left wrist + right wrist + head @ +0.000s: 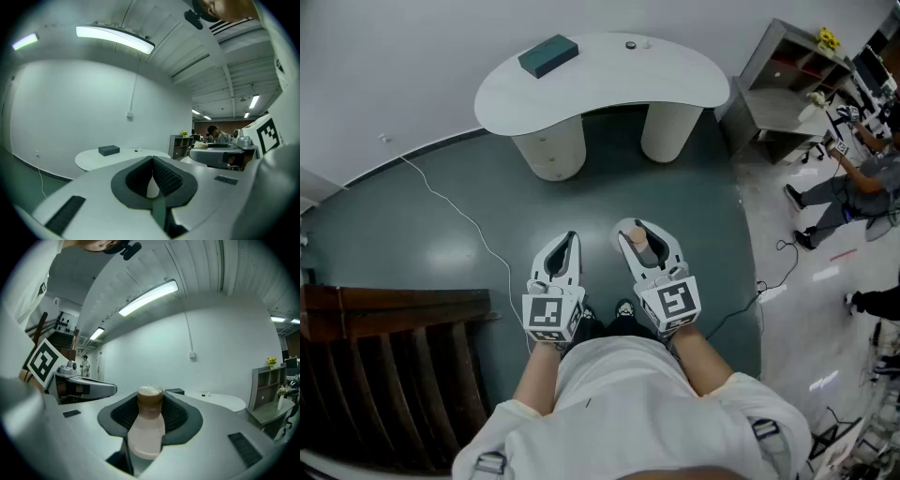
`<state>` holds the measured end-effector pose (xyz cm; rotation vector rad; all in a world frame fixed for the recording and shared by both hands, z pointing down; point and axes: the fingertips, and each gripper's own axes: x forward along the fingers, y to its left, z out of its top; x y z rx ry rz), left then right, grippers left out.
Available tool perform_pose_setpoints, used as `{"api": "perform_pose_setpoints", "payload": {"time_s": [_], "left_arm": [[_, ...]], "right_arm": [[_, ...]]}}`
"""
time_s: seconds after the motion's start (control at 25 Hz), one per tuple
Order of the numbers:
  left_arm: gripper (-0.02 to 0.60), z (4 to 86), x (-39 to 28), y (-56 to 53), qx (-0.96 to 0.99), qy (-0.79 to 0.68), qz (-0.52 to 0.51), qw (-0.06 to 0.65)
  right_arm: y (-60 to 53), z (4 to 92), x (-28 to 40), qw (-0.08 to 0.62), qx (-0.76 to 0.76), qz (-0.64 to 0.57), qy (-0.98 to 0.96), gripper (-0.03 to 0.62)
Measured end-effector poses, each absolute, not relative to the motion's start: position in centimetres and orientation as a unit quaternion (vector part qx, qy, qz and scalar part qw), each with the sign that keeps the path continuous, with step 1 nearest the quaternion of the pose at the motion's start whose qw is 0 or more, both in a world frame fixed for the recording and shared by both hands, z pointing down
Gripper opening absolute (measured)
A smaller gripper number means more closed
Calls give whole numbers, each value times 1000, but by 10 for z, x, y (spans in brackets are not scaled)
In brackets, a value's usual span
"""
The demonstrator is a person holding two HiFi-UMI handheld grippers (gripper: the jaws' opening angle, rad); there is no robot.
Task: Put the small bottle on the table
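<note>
The small bottle (pixel 640 247), pale pink with a brown cap, lies between the jaws of my right gripper (pixel 644 233). In the right gripper view the bottle (pixel 148 427) stands cap-forward, the pads of the right gripper (pixel 150 401) pressing on both its sides. My left gripper (pixel 568 241) is held beside it at waist height, shut with nothing in it. The left gripper view shows the left gripper (pixel 153 162) with its pads meeting. The white curved table (pixel 609 89) stands ahead across the green floor, apart from both grippers.
A dark teal box (pixel 548 54) lies on the table's far left, and small items (pixel 631 44) near its back edge. A grey shelf unit (pixel 787 80) and people (pixel 853 187) are at the right. Dark wooden rails (pixel 384 323) are at the lower left. A white cable (pixel 459 214) crosses the floor.
</note>
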<state>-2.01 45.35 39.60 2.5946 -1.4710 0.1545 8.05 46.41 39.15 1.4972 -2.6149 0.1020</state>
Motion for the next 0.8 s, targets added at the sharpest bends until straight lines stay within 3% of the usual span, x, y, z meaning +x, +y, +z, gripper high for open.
{"api": "perform_pose_setpoints", "payload": {"time_s": [0.8], "left_arm": [[19, 397, -7, 480, 867, -489, 68, 73]], "right_arm": [[487, 385, 98, 56, 508, 32, -859, 135]]}}
